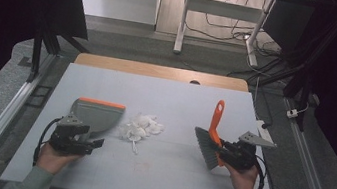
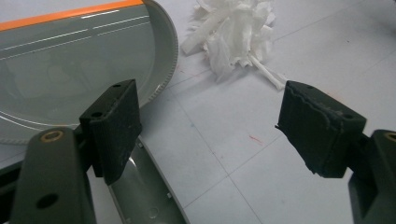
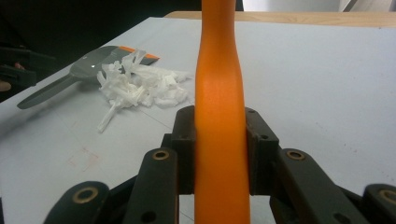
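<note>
Claw (image 3: 219, 154) tight on orange brush handle (image 3: 218, 93), paper scraps (image 3: 140, 86) beyond.

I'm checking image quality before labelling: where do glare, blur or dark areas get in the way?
High view: dark at both sides, table evenly lit. Left gripper view: streaks of glare on the dustpan, paper scraps nearly washed out. Right gripper view: the near brush handle looks soft.

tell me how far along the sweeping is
Done: the right tool is shut on the orange brush handle, so the brush is picked up. In hand: the left tool stands open over the dustpan handle, not yet gripping it. Left: the white paper scraps lie piled on the table beside the dustpan, none swept in.
</note>
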Motion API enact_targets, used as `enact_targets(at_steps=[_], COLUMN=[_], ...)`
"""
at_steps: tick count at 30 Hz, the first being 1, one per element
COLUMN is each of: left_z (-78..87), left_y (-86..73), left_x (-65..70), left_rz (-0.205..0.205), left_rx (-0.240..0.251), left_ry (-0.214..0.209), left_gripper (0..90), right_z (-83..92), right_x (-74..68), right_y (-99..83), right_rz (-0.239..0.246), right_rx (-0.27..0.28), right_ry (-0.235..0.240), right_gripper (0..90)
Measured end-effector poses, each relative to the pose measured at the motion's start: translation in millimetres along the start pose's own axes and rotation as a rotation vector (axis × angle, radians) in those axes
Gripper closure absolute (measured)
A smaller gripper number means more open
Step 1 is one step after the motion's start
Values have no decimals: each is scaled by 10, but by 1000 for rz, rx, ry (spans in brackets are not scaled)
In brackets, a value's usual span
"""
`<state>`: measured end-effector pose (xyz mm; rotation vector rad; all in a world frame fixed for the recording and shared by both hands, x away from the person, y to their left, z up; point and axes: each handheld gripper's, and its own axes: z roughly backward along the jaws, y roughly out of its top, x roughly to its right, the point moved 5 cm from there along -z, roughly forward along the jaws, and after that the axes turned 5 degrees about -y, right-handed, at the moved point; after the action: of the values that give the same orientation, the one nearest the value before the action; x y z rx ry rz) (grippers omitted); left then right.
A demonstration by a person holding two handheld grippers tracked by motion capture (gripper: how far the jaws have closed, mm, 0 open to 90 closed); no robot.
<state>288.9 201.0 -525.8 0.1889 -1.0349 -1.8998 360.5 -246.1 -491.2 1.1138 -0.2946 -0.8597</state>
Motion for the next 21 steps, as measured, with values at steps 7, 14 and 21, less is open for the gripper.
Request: enact_targets(at_steps=[7, 14, 21], left_z=[7, 26, 34], left_y=[3, 8, 13], left_x=[-1, -12, -15], left_rz=[2, 9, 10], left_rx=[-4, 0, 1], left_ry=[-1, -4, -4], left_gripper=[227, 227, 228], right_z=[9, 8, 12], right_x=[1, 1, 2], right_y=[-1, -5, -1], right_rz=[-2, 1, 1], right_rx=[7, 5, 11], right_ry=[7, 3, 5], right_gripper=[701, 700, 701])
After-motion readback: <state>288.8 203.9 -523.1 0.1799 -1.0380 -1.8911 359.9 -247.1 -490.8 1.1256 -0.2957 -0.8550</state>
